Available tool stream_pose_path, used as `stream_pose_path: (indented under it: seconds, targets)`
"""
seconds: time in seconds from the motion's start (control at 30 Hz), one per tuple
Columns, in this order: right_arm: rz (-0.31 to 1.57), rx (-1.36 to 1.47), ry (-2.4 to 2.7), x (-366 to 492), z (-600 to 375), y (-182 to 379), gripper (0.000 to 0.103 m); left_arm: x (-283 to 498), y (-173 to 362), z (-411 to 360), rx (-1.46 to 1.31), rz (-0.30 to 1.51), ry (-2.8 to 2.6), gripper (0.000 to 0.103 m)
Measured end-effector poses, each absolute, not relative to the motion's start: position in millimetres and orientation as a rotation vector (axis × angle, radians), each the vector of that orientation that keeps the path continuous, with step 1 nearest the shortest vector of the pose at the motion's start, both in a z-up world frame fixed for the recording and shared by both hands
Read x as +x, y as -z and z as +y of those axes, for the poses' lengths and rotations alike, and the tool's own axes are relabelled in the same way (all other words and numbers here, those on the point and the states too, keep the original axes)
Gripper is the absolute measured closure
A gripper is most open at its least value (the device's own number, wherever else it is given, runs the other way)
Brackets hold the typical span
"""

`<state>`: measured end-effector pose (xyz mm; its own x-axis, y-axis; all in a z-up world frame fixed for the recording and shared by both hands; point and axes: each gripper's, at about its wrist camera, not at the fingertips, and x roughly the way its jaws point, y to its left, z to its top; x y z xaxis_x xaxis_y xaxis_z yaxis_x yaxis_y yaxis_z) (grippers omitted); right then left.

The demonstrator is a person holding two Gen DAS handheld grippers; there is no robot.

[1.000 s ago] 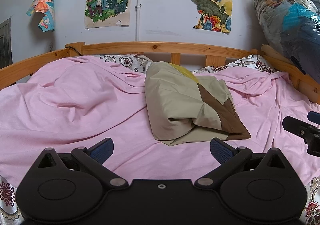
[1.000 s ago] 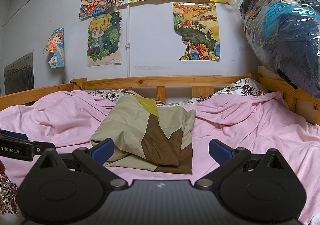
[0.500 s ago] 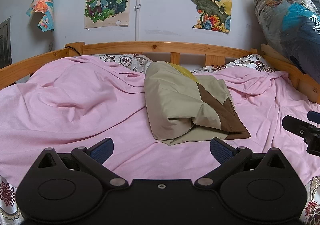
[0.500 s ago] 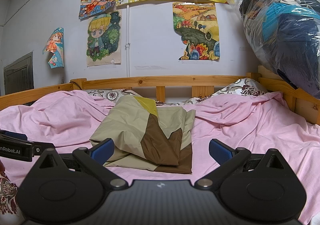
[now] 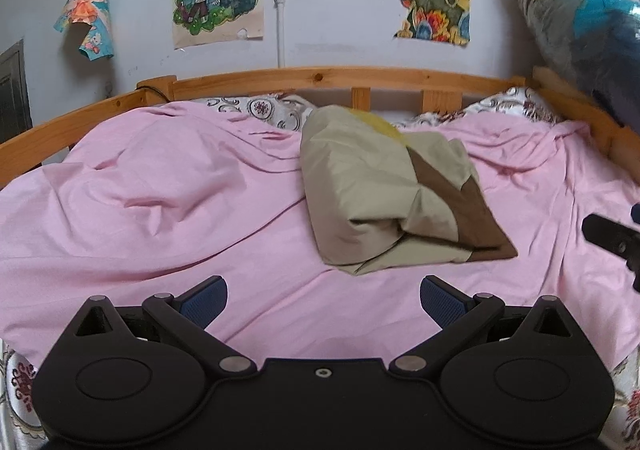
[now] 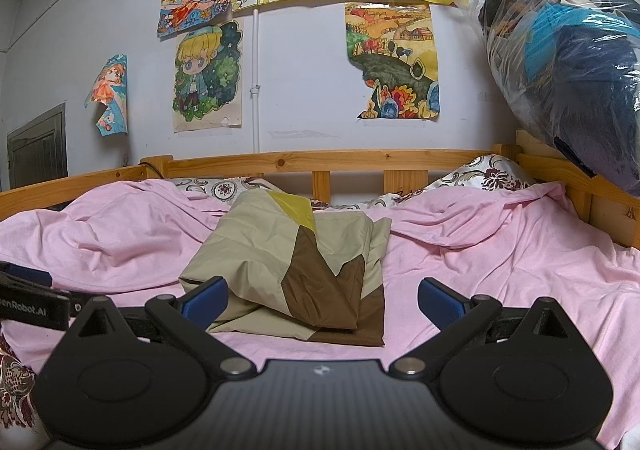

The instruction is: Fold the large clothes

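Observation:
A folded beige, brown and yellow cloth (image 5: 384, 194) lies as a thick bundle on the pink sheet (image 5: 160, 210), in the middle of the bed. It also shows in the right wrist view (image 6: 296, 266). My left gripper (image 5: 323, 300) is open and empty, hovering over the sheet in front of the bundle. My right gripper (image 6: 322, 300) is open and empty, just in front of the bundle's near edge. The right gripper's tip shows at the right edge of the left wrist view (image 5: 612, 236).
A wooden bed frame (image 6: 320, 162) runs along the back and sides. Patterned pillows (image 6: 484, 174) lie by the headboard. A plastic-wrapped dark and blue bundle (image 6: 568, 62) hangs over the right corner. Posters (image 6: 208, 78) hang on the wall.
Both grippers have stayed open and almost still. The folded cloth has not moved.

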<state>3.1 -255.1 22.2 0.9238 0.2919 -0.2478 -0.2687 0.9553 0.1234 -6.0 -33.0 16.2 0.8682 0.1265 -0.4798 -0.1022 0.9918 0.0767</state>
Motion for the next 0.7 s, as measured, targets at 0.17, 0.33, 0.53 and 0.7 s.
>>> stream_pose_path:
  seconds: [0.17,0.33,0.53,0.7]
  targets:
    - [0.277,0.089,-0.284,4.2,-254.3,-19.4,0.0,-4.8,-14.7,-30.3,0.058,0.52,-0.122,0.001]
    - [0.28,0.09,-0.284,4.2,-254.7,-18.2,0.0,-3.7,-14.5,-28.5,0.06,0.522,-0.113,0.001]
    - [0.283,0.089,-0.283,4.7,-253.6,-17.9,0.0,-3.5,-14.1,-28.3,0.059,0.525,-0.116,0.001]
    - [0.29,0.088,-0.281,4.8,-251.7,-17.0,0.0,-1.9,-13.0,-28.1,0.061,0.537,-0.115,0.001]
